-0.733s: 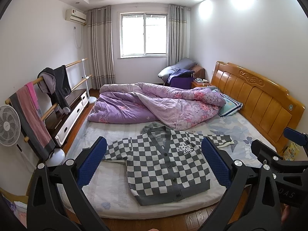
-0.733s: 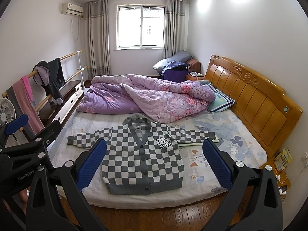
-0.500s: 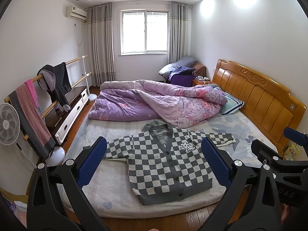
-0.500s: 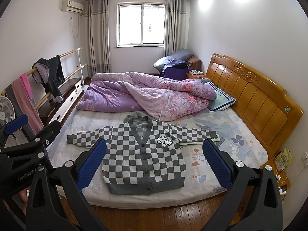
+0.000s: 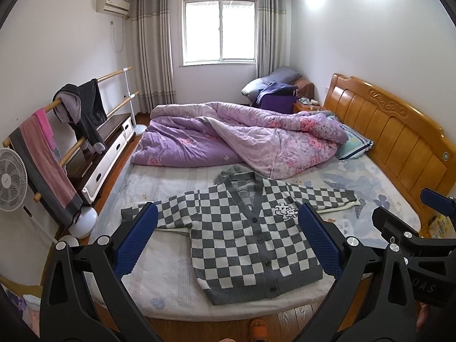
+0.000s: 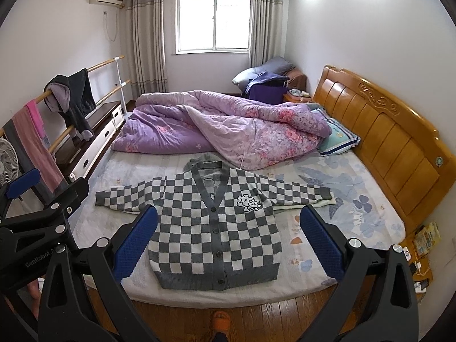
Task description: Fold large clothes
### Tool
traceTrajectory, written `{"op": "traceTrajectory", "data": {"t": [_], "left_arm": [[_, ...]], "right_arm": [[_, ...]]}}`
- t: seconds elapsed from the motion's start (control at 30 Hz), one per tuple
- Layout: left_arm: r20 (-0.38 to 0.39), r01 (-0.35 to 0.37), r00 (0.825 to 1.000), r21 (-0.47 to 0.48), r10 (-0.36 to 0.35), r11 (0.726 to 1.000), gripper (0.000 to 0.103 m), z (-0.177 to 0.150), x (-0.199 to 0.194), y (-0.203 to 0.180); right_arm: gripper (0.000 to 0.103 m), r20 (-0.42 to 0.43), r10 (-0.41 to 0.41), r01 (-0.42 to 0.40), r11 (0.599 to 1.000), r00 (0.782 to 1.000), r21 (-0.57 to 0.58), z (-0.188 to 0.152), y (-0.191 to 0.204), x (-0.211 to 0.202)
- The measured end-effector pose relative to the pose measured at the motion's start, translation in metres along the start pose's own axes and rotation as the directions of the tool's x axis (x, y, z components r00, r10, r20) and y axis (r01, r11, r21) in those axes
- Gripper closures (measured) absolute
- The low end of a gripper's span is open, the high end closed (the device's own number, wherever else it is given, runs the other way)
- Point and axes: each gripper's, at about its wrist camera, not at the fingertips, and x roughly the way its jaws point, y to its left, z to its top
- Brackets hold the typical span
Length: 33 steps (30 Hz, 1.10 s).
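Note:
A grey and white checkered cardigan [image 5: 245,236] lies flat and buttoned on the near half of the bed [image 5: 159,273], sleeves spread to both sides. It also shows in the right wrist view [image 6: 216,225]. My left gripper [image 5: 228,242] is open and empty, held in the air well short of the cardigan. My right gripper [image 6: 228,242] is open and empty too, at a like distance above the bed's near edge. Each gripper shows at the side of the other's view.
A crumpled purple quilt [image 6: 216,131] fills the far half of the bed, touching the cardigan's collar. A wooden headboard [image 6: 384,131] and a pillow [image 6: 337,139] are at the right. A clothes rail [image 5: 71,125], a fan [image 5: 11,179] and a cabinet stand left. Wooden floor [image 6: 256,319] lies below.
Both grippers have moved slightly forward and tilted down, so the cardigan sits lower in both views. Both stay open.

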Motion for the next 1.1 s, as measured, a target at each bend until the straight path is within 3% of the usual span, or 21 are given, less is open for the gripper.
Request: {"op": "traceTrajectory", "data": {"t": [0.37, 0.6, 0.8, 0.97, 1.1], "left_arm": [[-0.042, -0.088, 0.995, -0.008, 0.087, 0.996, 0.005, 0.059, 0.111, -0.032], [-0.109, -0.107, 0.989, -0.030, 0.104, 0.994, 0.005, 0.069, 0.182, -0.021], [-0.165, -0.094, 0.982, -0.033, 0.088, 0.995, 0.005, 0.055, 0.244, 0.016], [-0.234, -0.028, 0.972, -0.069, 0.011, 0.997, 0.005, 0.037, 0.307, 0.068], [-0.300, 0.029, 0.952, -0.091, -0.055, 0.995, 0.005, 0.021, 0.364, 0.123]], "right_arm": [[0.007, -0.058, 0.082, -0.085, 0.995, 0.995, -0.045, 0.060, -0.026, 0.105], [0.007, -0.142, 0.102, -0.115, 0.990, 0.985, -0.086, 0.078, -0.012, 0.172], [0.007, -0.226, 0.079, -0.109, 0.987, 0.971, -0.122, 0.081, 0.021, 0.233], [0.007, -0.284, 0.038, -0.083, 0.985, 0.958, -0.148, 0.076, 0.065, 0.284], [0.007, -0.335, 0.002, -0.058, 0.986, 0.942, -0.157, 0.068, 0.108, 0.329]]}}
